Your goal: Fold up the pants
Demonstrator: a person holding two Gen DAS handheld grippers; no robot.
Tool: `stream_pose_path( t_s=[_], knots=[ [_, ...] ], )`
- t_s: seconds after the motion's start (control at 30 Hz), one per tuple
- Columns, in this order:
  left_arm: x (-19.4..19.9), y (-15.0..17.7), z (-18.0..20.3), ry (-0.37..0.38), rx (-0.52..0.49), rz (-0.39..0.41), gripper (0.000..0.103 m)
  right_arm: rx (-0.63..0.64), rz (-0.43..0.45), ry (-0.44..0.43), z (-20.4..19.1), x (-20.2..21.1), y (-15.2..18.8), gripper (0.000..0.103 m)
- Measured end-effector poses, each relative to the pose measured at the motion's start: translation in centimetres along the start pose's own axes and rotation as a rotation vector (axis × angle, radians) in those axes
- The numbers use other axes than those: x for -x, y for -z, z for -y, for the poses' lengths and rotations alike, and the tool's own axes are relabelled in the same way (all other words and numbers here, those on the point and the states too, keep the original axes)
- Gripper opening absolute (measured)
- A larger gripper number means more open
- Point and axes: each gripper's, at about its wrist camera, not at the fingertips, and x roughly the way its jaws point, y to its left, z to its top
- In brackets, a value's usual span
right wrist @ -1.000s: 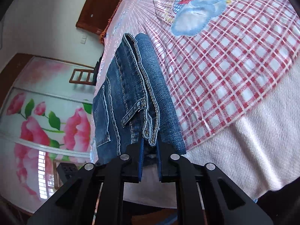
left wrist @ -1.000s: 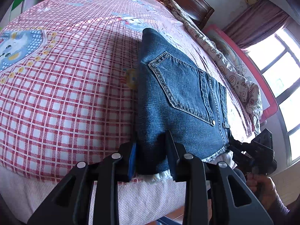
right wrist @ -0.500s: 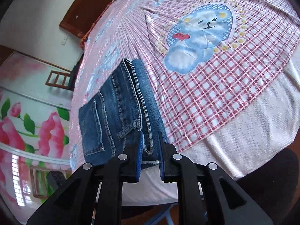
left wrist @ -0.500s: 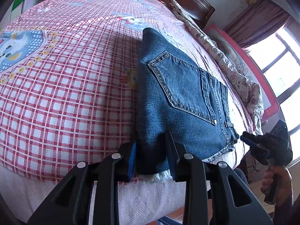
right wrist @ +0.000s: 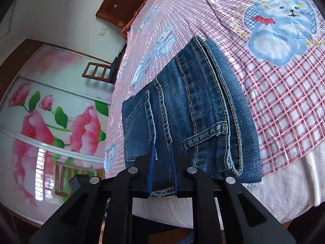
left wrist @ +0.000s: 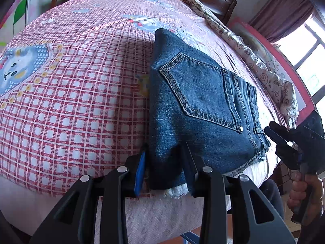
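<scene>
Your left gripper point(left wrist: 164, 148) straddles the near left corner of the folded jeans point(left wrist: 203, 93), low in the left wrist frame. Its jaws have just been opening: the blue left pad point(left wrist: 140, 172) now stands a little off the denim, so the corner sits between the fingers without being pinched.

Your right gripper point(right wrist: 162, 145) shows at the right edge of the same frame, held in your hand point(left wrist: 304, 189), just beside the waistband end of the jeans and not touching it. In its own view the jaws stand a narrow gap apart, with nothing clamped.

The jeans lie flat in a compact fold, back pocket up, near the front edge of the checked sheet point(left wrist: 81, 101). A frayed hem pokes out at the near edge. The sheet's bear print point(right wrist: 280, 26) fills the upper right of the right wrist frame.
</scene>
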Motion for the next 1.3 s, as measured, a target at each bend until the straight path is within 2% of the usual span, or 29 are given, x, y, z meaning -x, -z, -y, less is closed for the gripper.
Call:
stream_pose_path(
  t_s=[0.43,0.5,0.53,0.57,0.67,0.8,0.87,0.9,0.93,0.97,1.03,1.13,1.3],
  knots=[
    [-0.7,-1.0,1.3,-0.112,-0.048,-0.007,0.044,-0.048,0.029,-0.012,2.9,2.6,0.4,0.014],
    [-0.7,-1.1,1.5,-0.151,-0.061,-0.005,0.051,-0.055,0.029,-0.018,3.3,2.7,0.4,0.014],
    [-0.7,-1.1,1.6,-0.184,-0.069,-0.002,0.060,-0.056,0.028,-0.019,3.6,2.8,0.4,0.014],
    [-0.8,-1.2,1.6,-0.199,-0.070,-0.003,0.063,-0.057,0.028,-0.021,3.7,2.8,0.4,0.014],
    [-0.8,-1.4,1.3,-0.201,-0.065,-0.004,0.065,-0.044,0.032,-0.021,3.8,2.9,0.0,0.014],
    [-0.4,-1.8,1.1,-0.225,-0.066,-0.012,0.073,-0.016,0.044,-0.014,3.8,3.3,-1.2,0.014],
    [0.2,-2.1,1.1,-0.237,-0.103,-0.011,0.074,0.001,0.053,-0.010,3.9,3.5,-2.0,0.014],
    [0.6,-2.4,1.2,-0.246,-0.131,0.003,0.075,0.011,0.058,-0.007,4.0,3.6,-2.4,0.019],
    [0.9,-2.8,1.2,-0.249,-0.160,0.017,0.078,0.021,0.066,0.005,4.1,3.7,-2.8,0.041],
    [1.2,-3.1,1.1,-0.245,-0.178,0.029,0.082,0.030,0.080,0.021,4.1,3.9,-3.1,0.055],
    [1.5,-4.2,0.5,-0.249,-0.192,0.040,0.084,0.054,0.108,0.012,4.3,4.5,-4.0,0.055],
    [1.3,-6.2,-0.8,-0.190,-0.164,0.053,0.087,0.063,0.135,0.019,4.6,4.9,-5.1,0.055],
    [-1.6,-9.0,-0.4,-0.151,-0.230,-0.005,0.088,0.090,0.157,0.046,5.2,4.4,-7.3,0.055]
  ],
)
